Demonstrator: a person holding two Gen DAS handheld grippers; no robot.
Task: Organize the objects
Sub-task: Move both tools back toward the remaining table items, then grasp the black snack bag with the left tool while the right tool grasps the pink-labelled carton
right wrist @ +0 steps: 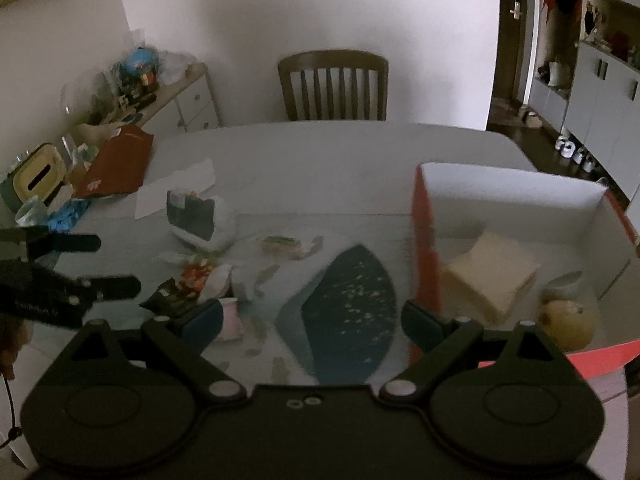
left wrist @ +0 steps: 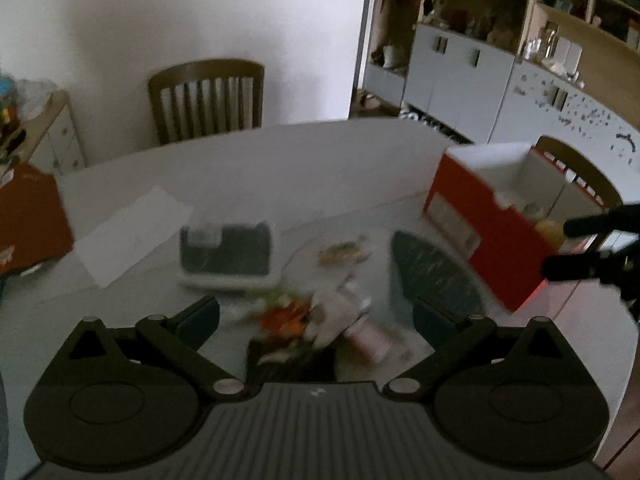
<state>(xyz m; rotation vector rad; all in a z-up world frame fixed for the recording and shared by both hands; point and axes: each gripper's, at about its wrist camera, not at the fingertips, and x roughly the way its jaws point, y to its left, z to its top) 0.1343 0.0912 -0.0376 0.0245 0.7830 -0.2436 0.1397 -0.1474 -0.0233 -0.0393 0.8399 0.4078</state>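
**Two empty grippers above a cluttered desk, red box waiting at the right**

Seen from both wrist views, blurred and dim; left gripper [left wrist: 316, 312] spread wide with nothing between its pads, hovering over a small heap of snack wrappers [left wrist: 288, 320] and a pink cup [left wrist: 370, 340] near the front of the desk [left wrist: 280, 152]; probably positioned so to take one item from the heap next; right gripper [right wrist: 312, 316] likewise spread and empty, hung over a dark fan-shaped mat [right wrist: 348, 312], just beside the left wall of the red box [right wrist: 424, 240]. Box stood open-topped at the desk's right, evidently as the collecting place: a pale folded cloth or bread-like block [right wrist: 492, 276] and a yellowish round fruit [right wrist: 566, 322] already lay inside. Further back, apart from the heap: a dark-and-white container [right wrist: 196, 220], a small packet [right wrist: 280, 244], a sheet of paper [left wrist: 132, 236].
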